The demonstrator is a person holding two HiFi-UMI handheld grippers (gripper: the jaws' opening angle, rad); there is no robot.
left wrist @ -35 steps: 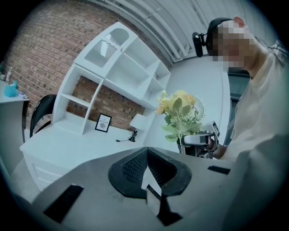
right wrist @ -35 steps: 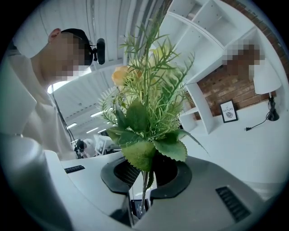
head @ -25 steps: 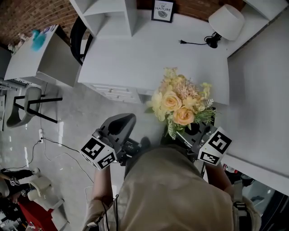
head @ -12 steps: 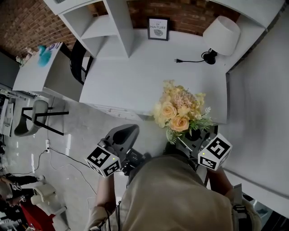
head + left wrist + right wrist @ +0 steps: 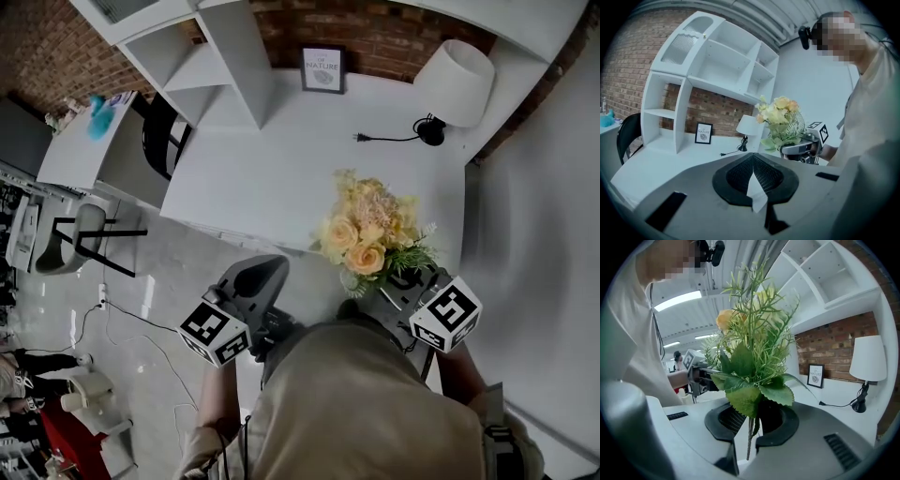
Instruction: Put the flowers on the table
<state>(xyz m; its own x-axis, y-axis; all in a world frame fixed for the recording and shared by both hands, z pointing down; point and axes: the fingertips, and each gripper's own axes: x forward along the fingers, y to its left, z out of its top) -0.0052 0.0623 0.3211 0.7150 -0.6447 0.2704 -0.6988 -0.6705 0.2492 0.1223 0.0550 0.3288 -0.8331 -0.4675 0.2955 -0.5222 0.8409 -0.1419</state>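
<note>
A white desk (image 5: pixel 281 159) runs along a brick wall (image 5: pixel 56 47) under a white shelf unit (image 5: pixel 216 56); in the head view a framed print (image 5: pixel 322 69) leans at the back of it, a lamp (image 5: pixel 456 80) with a white shade stands toward the right corner, and a black plug on its cable (image 5: pixel 375 139) lies loose beside the lamp; a black chair (image 5: pixel 159 131) sits at the desk's left end; the flowers (image 5: pixel 370 234), a bunch of yellow and peach blooms with green sprigs, show against the desk's near edge, upright in the right gripper (image 5: pixel 401 283) and not resting on the top; the left gripper (image 5: pixel 258 272) hangs apart from them, over the floor just short of the desk. In the left gripper view the left gripper (image 5: pixel 752 176) has its jaws drawn together at the tips with nothing between them; past them the flowers (image 5: pixel 780 117) stand upright in the right gripper (image 5: pixel 801 149), off to the right, with the print (image 5: pixel 703 133) and lamp (image 5: pixel 749 126) behind on the desk (image 5: pixel 670 159). In the right gripper view the right gripper (image 5: pixel 750 427) is closed on the thin stems, which run down between its jaws; the flowers (image 5: pixel 754 348) rise leafy straight above it; the left gripper (image 5: pixel 701 376) shows at left, the lamp (image 5: pixel 868 359) and print (image 5: pixel 816 375) at right.
</note>
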